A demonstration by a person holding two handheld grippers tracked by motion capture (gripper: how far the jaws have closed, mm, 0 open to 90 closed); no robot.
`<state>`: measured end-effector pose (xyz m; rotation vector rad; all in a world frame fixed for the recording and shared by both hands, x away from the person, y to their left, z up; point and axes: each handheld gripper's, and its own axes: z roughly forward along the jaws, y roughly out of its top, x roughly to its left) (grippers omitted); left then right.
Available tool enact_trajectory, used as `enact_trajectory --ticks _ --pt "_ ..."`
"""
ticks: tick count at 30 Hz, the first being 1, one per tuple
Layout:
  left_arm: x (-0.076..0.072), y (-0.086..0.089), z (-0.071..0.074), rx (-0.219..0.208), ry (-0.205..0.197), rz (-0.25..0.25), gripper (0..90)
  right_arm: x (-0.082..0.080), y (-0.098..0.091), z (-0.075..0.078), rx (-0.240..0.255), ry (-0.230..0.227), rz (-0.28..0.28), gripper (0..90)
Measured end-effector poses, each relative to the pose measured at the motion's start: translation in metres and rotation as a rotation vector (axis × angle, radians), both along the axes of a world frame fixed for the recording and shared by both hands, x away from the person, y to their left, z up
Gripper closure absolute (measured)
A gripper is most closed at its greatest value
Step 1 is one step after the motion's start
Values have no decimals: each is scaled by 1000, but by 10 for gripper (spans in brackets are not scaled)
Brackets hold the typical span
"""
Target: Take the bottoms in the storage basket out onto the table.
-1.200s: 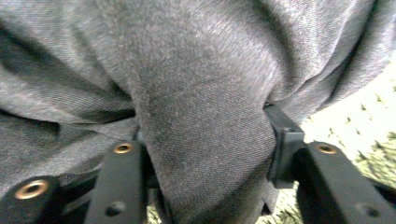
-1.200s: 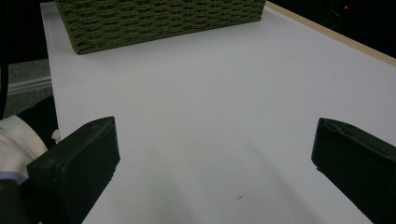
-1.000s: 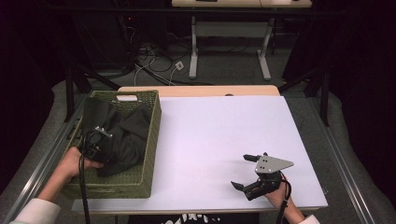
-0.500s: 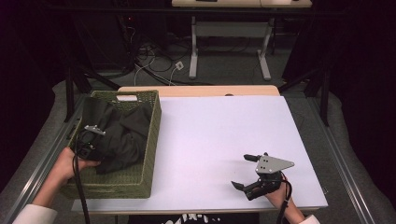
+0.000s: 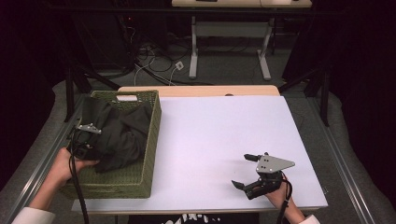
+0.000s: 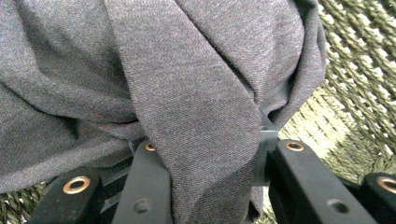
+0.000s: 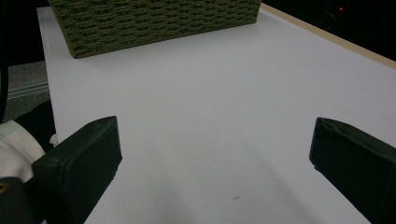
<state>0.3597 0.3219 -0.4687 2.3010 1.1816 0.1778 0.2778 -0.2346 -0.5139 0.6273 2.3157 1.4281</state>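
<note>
While seated low inside the woven green basket [image 5: 150, 140] at the table's left edge, left gripper [image 5: 83, 148]: jaws just closed further, now clamped on a fold of the dark grey cloth [image 5: 119, 133] (fabric bunched between both black jaws in the left gripper view, draping over them). Cloth [image 6: 187, 93]: heaped in the basket, filling most of it, one edge raised against the far wall. Basket weave [image 6: 359, 70] visible past the fabric at right. Right gripper [image 5: 250, 170]: resting near the front right corner of the white table [image 5: 219, 135], well apart from the basket, jaws spread wide, nothing between them (bare tabletop [image 7: 210, 116] between the pads). Basket side [image 7: 154, 21] across the top of the right gripper view.
</note>
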Motion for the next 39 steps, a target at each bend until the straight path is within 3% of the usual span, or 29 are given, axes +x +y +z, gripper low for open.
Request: enact_trajectory --ticks 9,15,21,39 --pt "-5 3 5 -62 -47 25 694 0 -1 0 1 3 -2 18" --pt "-7 7 10 -127 -79 37 698 1 -1 0 -2 5 -2 18" --pt "-9 5 14 -147 -93 37 702 0 -1 0 0 3 -2 18" --pt "-16 1 25 -197 -233 74 716 1 -1 0 -2 1 -3 18"
